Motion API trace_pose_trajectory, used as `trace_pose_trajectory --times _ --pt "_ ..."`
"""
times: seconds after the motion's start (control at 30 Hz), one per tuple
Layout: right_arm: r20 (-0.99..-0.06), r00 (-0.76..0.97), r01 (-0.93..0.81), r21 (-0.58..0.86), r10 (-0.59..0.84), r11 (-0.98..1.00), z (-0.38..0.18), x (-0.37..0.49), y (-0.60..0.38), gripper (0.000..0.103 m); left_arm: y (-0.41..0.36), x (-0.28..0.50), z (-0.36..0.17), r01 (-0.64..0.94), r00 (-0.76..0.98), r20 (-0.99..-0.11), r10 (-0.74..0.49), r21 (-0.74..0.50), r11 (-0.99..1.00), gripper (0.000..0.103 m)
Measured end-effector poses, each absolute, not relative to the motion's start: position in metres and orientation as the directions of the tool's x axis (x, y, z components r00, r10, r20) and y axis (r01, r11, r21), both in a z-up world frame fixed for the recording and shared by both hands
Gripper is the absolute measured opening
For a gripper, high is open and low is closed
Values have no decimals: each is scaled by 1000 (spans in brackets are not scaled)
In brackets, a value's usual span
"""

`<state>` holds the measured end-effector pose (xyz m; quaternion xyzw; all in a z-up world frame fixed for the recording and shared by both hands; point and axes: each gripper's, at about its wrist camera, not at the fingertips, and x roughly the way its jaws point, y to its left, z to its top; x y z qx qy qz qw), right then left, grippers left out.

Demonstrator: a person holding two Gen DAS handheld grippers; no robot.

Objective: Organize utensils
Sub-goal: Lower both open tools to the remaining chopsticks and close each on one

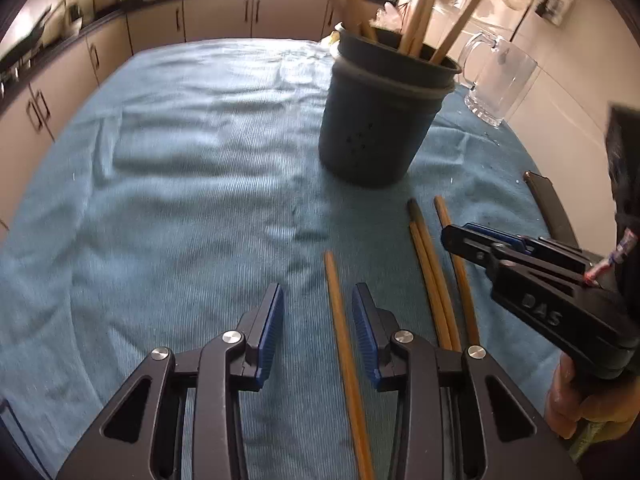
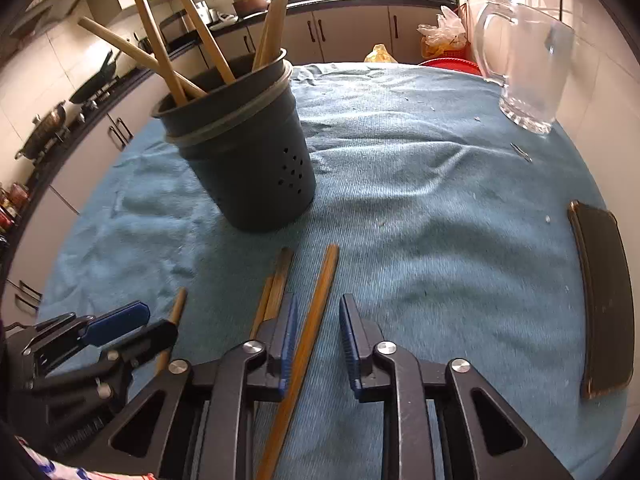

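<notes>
From my left wrist view, my left hand-held gripper stands at a narrow gap, blue pads on either side of one wooden chopstick lying flat on the bench under its blue cloth; the pads do not press it, so nothing is held. Three more chopsticks lie just to its right, and the dark utensil holder with sticks already upright in it stands beyond, near a glass mug. I judge these sticks light, stiff and smooth, apt to roll or pivot, so I would pinch near the middle. My right hand-held gripper shows raised letters that read roughly "DAS"; I cannot make out more. From my right wrist view, my right hand-held gripper is also narrow, straddling a chopstick that lies close against the left pad, the right pad clear of it, so not clamped. A dark flat object lies at the right edge; no writing readable there
</notes>
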<state>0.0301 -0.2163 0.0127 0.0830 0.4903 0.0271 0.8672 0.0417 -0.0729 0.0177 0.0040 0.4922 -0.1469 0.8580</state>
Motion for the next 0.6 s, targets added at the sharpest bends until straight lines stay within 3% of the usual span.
trace_pose_trajectory --times 0.07,0.13,0.6 --pt "-847 521 34 149 110 988 13 35 -214 12 -77 43 18 270 478 -846 -237 -115 956 28" --pt "-850 517 34 141 103 989 13 36 -215 10 -79 45 15 270 483 -848 -219 -94 958 6" --pt "-877 477 47 96 62 994 17 -50 -242 9 -56 34 14 267 453 -851 -265 -155 951 6"
